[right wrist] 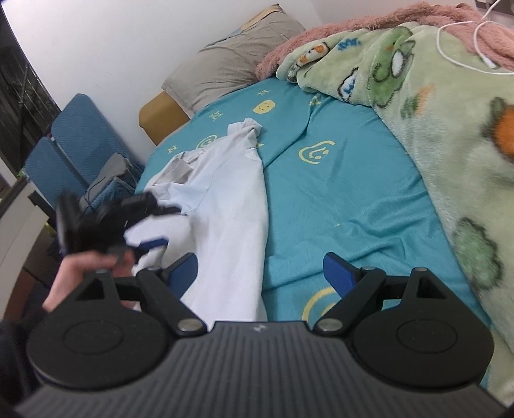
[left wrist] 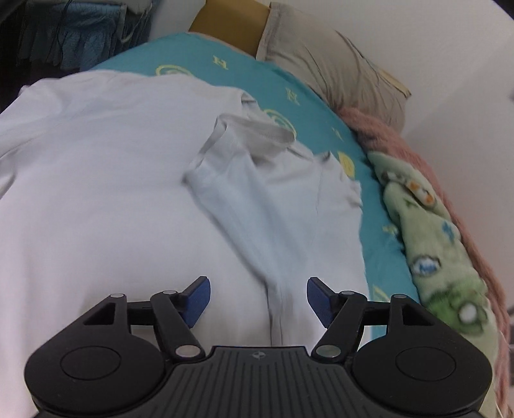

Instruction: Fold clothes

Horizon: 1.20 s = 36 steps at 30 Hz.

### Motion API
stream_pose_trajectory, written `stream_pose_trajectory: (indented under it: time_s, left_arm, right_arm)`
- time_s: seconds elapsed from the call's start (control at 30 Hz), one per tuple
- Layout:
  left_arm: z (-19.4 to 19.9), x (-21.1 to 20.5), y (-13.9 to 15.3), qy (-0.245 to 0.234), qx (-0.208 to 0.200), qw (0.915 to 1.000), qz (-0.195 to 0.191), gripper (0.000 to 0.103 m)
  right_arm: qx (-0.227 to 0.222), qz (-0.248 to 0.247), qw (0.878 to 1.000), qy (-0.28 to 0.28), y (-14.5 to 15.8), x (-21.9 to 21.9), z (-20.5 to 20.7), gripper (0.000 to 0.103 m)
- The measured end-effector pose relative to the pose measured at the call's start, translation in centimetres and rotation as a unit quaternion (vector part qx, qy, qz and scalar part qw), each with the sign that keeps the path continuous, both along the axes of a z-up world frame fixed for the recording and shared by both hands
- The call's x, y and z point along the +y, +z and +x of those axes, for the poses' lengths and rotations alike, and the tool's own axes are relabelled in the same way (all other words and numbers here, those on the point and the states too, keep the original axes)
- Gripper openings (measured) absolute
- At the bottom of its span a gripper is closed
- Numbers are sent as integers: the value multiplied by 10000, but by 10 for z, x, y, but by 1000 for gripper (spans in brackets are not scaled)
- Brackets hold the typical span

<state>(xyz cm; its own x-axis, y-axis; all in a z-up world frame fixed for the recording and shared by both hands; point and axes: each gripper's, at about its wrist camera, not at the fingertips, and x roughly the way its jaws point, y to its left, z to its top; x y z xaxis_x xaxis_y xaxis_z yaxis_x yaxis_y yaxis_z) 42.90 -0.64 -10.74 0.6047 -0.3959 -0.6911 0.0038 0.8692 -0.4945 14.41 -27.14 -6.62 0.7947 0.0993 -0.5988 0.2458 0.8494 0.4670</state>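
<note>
I am working above a bed, and the white T-shirt (left wrist: 128,180) lies flat on the turquoise sheet (left wrist: 308,96), on the left part of the bed. One sleeve (left wrist: 257,180) is already folded inward over the body of the shirt, with the ribbed collar (left wrist: 257,131) at its far end. I judge the first fold is made and the other side is still to do.

The left gripper (left wrist: 258,297) hangs just over the near part of the shirt with its blue pads (left wrist: 197,299) apart; no cloth is between them. In the right wrist view a hand (right wrist: 86,270) holds this gripper at the left edge of the shirt, much blurred.

The right gripper (right wrist: 260,276) also has its jaws wide apart and empty, over the right edge of the shirt and the bare sheet beside it. I think it waits there to take this edge.

To the right, the green fleece blanket (right wrist: 449,160) and a pink blanket (right wrist: 353,25) are heaped, near but apart from the shirt. A white cable (right wrist: 462,64) lies on the heap. The grey pillow (right wrist: 231,67) is at the far end, and a blue chair (right wrist: 70,144) stands on the left, beside the bed. Nothing lies on the shirt itself.
</note>
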Motion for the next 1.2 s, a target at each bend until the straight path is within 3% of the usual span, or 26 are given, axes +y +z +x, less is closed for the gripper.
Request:
stream_pose_trajectory:
  time_s: [0.1,0.13,0.17,0.2,0.23,0.3,0.4,0.43,0.5,0.6,0.7,0.87,1.07,1.2]
  left_arm:
    - [26,-11,-9,181,-231,9996,51,64]
    - [33,-13,-11,192,-297,9993,86,56]
    - [38,-17,-10,152,-335,9991,202,26]
    - [42,-20,-8,112,-390,9986,349,3]
    - [45,-22,-3,76,-497,9970,593,2]
    - [48,-28,10,118,-865,9888,1211,2]
    - [54,-37,18,140,-1106,9738,1984,5]
    - [57,-34,14,202,-878,9769,1938,8]
    - [54,-23,6,404,-457,9846,1637,32]
    - [25,-2,6,433,-168,9934,1053,45]
    - [-25,11,21,-6,-86,9978,653,50]
    - [-144,25,41,-668,201,9968,380,56]
    - [-260,40,13,-991,1089,9891,48,57]
    - [-292,45,10,-1135,987,9884,-187,54]
  right_arm:
    - [80,69,9999,-9,-12,-3,12,87]
    - [91,120,9999,-23,-15,-5,14,87]
    - [102,171,9998,-36,-19,-7,16,87]
    - [124,220,9997,-59,-22,-9,18,86]
    - [152,268,9995,-86,-25,-10,19,86]
    - [190,354,9991,-106,-31,-12,22,86]
    - [173,384,9991,-97,-35,-13,25,86]
    - [166,370,9991,-86,-35,-13,26,86]
    - [157,355,9992,-86,-35,-13,26,86]
    - [124,314,9994,-86,-34,-13,26,86]
    - [21,213,9998,-60,-27,-11,24,86]
    - [-208,149,9997,28,-11,-8,13,86]
    - [-447,92,9988,195,12,3,-13,86]
    - [-540,-15,9982,272,25,12,-39,86]
